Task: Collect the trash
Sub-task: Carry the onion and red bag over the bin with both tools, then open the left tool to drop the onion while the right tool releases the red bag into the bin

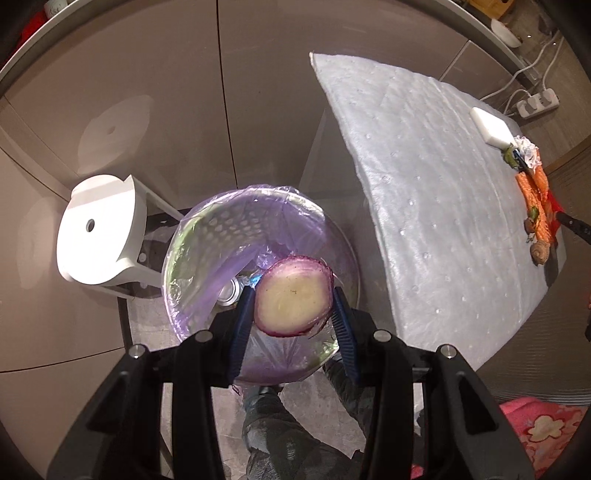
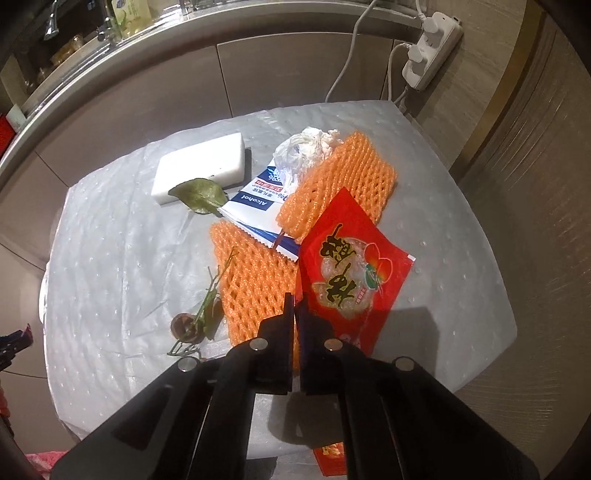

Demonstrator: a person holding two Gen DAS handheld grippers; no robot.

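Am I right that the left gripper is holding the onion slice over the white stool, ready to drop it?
Not quite: in the left wrist view, the left gripper holds the onion slice over the purple-lined trash bin, not the white stool, which stands beside the bin.

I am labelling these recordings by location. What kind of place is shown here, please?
Most likely a home kitchen. A steel counter edge with a faucet runs above beige cabinet doors, a lined trash bin stands on the floor, and food scraps such as an onion slice are being thrown away.
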